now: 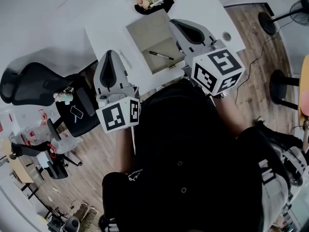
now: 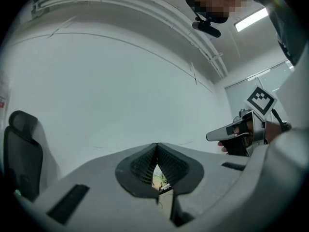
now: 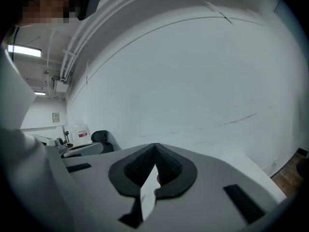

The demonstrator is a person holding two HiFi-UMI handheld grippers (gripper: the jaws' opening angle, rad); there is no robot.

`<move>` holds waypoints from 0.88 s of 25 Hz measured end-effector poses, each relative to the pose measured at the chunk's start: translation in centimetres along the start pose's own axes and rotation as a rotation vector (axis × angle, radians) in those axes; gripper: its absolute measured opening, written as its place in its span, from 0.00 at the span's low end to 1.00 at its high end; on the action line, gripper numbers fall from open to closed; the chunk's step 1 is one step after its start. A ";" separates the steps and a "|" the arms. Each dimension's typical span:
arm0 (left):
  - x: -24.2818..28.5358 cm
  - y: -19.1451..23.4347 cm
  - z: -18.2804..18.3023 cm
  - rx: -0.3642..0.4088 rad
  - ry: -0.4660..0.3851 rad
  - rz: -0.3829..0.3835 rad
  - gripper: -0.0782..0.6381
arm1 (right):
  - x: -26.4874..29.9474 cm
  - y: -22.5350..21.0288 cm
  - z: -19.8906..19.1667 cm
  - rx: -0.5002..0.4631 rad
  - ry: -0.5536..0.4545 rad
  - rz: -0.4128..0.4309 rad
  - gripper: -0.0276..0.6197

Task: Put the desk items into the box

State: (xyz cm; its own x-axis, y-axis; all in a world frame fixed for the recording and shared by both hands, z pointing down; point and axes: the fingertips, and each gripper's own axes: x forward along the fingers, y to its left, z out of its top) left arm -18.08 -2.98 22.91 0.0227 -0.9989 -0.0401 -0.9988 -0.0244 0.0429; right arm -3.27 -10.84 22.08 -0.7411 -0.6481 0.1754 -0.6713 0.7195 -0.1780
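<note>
The left hand-held gripper [image 1: 110, 53] has its jaws pressed together with nothing between them. The right hand-held gripper [image 1: 175, 22] is likewise closed and empty. In the head view, the open cardboard box [image 1: 147, 29] sits on the white desk [image 1: 205, 4] at 12 o'clock, with a black pen [image 1: 161, 55] lying in it.

The left gripper [image 1: 108, 57] and right gripper [image 1: 177, 24] are overlooked steeply from overhead; each gripper view is aimed beyond its jaws at the wall [image 2: 120, 91].
</note>
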 end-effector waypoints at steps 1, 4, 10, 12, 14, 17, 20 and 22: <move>-0.1 0.0 0.0 0.005 0.001 0.000 0.12 | 0.0 0.3 0.1 -0.004 -0.004 0.006 0.04; -0.3 0.3 0.0 0.008 0.004 0.002 0.12 | 0.1 1.1 0.3 -0.034 -0.012 0.021 0.04; -0.4 0.3 -0.4 -0.003 0.010 -0.001 0.12 | 0.3 2.2 0.3 -0.064 -0.021 0.059 0.04; -0.3 0.1 -0.6 -0.001 0.014 -0.008 0.12 | 0.5 2.3 0.2 -0.068 -0.021 0.064 0.04; -0.3 0.1 -0.7 0.001 0.017 -0.012 0.12 | 0.6 2.4 0.2 -0.073 -0.022 0.066 0.04; -0.3 0.2 -0.9 0.003 0.022 -0.012 0.12 | 0.8 2.4 -0.1 -0.083 -0.018 0.063 0.04; -0.3 0.3 -1.1 0.008 0.024 -0.012 0.12 | 0.8 2.3 -0.3 -0.085 -0.017 0.069 0.04; -0.3 0.2 -1.1 0.011 0.024 -0.012 0.12 | 0.8 2.1 -0.4 -0.085 -0.017 0.063 0.04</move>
State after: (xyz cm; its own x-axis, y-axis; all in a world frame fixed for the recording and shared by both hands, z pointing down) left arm -18.27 -2.77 24.04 0.0355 -0.9992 -0.0168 -0.9989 -0.0360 0.0312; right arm -5.24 -9.74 22.26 -0.7826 -0.6042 0.1499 -0.6203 0.7772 -0.1056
